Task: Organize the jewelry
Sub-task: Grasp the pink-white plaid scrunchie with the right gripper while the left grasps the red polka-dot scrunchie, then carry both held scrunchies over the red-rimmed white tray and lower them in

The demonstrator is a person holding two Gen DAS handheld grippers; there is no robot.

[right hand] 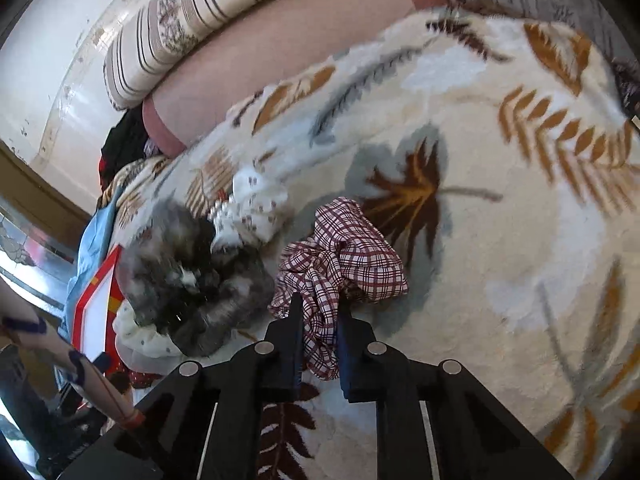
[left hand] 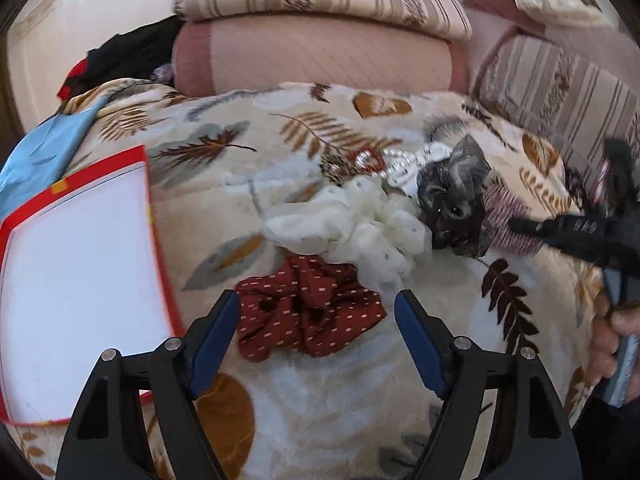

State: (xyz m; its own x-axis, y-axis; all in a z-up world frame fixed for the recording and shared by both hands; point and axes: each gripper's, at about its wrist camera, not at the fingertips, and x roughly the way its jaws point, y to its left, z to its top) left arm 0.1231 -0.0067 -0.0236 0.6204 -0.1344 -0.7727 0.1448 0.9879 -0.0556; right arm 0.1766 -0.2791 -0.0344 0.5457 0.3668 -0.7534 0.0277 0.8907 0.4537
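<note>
My left gripper is open, its jaws on either side of a dark red dotted scrunchie on the leaf-print blanket. Beyond it lie a cream scrunchie, a dark grey scrunchie, a white beaded bow and a red-framed brooch. My right gripper is shut on a red-and-white plaid scrunchie, which also shows in the left wrist view. The grey scrunchie and the bow lie to its left.
A white tray with a red rim lies on the blanket at the left, also in the right wrist view. A blue cloth lies behind it. Striped and pink cushions are stacked along the back.
</note>
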